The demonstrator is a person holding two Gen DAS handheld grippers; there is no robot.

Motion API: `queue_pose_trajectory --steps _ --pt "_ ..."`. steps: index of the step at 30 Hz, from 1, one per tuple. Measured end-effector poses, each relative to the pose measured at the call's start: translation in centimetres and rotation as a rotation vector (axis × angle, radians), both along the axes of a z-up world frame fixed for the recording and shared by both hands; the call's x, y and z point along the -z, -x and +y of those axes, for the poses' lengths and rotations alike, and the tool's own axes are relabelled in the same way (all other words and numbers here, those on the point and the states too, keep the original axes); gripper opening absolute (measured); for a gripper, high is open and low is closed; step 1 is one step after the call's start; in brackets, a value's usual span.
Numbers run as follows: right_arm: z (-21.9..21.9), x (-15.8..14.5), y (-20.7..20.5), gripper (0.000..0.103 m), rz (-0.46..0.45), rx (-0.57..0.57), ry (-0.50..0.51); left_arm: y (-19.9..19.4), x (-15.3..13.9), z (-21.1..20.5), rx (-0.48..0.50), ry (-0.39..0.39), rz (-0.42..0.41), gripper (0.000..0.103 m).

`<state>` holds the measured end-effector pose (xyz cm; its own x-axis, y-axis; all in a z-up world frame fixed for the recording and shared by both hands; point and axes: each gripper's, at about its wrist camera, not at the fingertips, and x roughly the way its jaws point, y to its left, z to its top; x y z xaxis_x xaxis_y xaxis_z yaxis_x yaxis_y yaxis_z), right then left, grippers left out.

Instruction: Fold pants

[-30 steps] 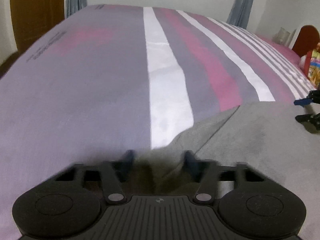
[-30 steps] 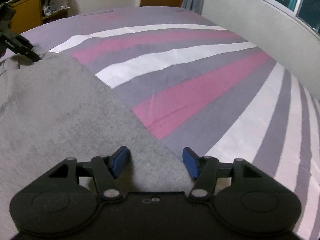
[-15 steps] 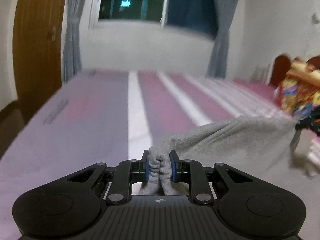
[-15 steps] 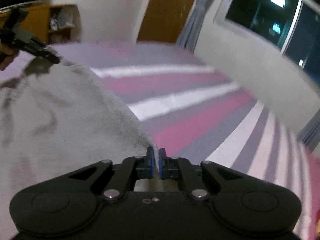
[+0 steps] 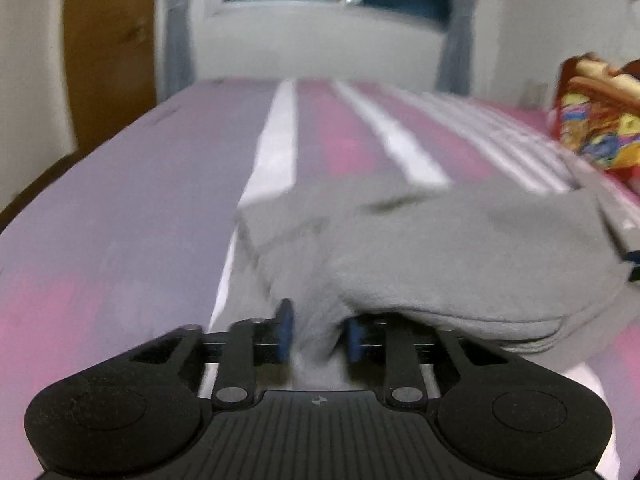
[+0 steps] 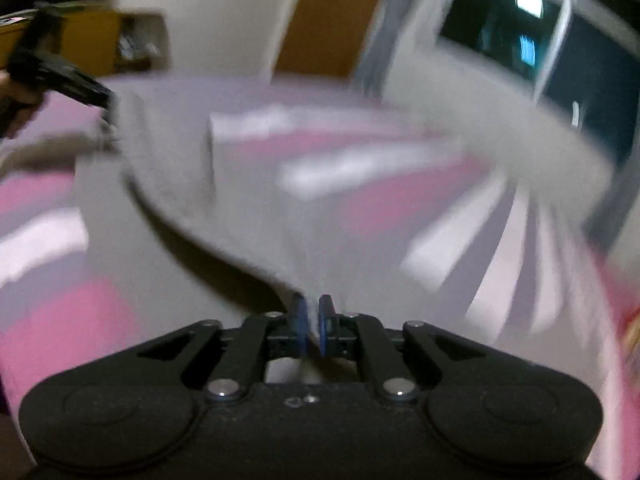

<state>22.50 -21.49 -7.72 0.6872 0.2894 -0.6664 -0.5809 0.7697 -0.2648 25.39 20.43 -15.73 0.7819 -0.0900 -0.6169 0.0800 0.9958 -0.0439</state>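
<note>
The grey fleece pants (image 5: 460, 248) are lying partly on the striped bed (image 5: 120, 208) and partly hanging in the air, and I am reading this as the middle of a fold rather than its end. In the left wrist view one end of the fabric is doubling over onto the rest, with a thick rolled edge showing at the right, while a bunch of cloth is sitting between the blue pads of my left gripper (image 5: 316, 334); its jaws are opening around that bunch at a narrow gap, and the cloth is looking pressed on both sides. In the right wrist view my right gripper (image 6: 314, 324) is pinching a thin edge of the same pants, jaws nearly together and opening slightly, with the cloth sweeping up and away in a blurred sheet. The blur is too heavy for me to tell where the waistband or cuffs are. I am judging that one fold is being laid over but not yet settled flat; laying it down, smoothing it and any further folding are remaining. A colourful bag (image 5: 596, 120) is sitting at the bed's far right.
</note>
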Motion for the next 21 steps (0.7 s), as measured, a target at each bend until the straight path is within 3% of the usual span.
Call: queue_pose_trajectory --steps 1,3,5,6,10,13,16,17,18,19,21 --pt "-0.5 0.0 0.4 0.019 -0.002 0.037 -0.032 1.4 -0.3 0.3 -0.027 0.035 -0.018 0.032" --pt "-1.8 -1.2 1.3 0.026 -0.002 0.11 -0.14 3.3 -0.9 1.3 -0.083 0.117 -0.023 0.056" --pt "-3.6 -2.7 1.6 0.033 0.024 0.177 -0.261 5.4 -1.5 2.3 -0.144 0.214 -0.054 0.065" --pt "-4.3 -3.2 1.7 0.035 0.031 0.205 -0.307 5.9 -1.6 2.6 -0.153 0.255 -0.062 0.065" --pt "-5.6 -3.2 0.0 0.035 0.131 0.343 -0.453 5.5 -0.9 4.9 -0.175 0.645 -0.027 0.065" --pt "-5.6 -1.9 -2.6 0.037 0.254 0.463 -0.548 4.3 0.7 4.7 -0.21 0.783 0.032 0.065" --pt "-5.6 -0.3 -5.3 0.043 0.349 0.549 -0.572 2.7 1.6 4.3 -0.248 0.79 0.094 0.053" --pt "-5.6 0.2 -6.0 0.043 0.369 0.581 -0.558 1.6 1.4 4.6 -0.255 0.791 0.101 0.045" --pt "-5.7 0.7 -6.7 0.041 0.389 0.605 -0.548 1.1 1.7 4.6 -0.259 0.798 0.108 0.028" --pt "-5.9 1.1 -7.0 0.027 0.395 0.618 -0.552 0.6 1.8 4.6 -0.255 0.802 0.113 0.02" --pt "-6.3 1.1 -7.3 0.012 0.381 0.608 -0.553 -0.2 1.2 4.3 -0.242 0.773 0.105 0.018"
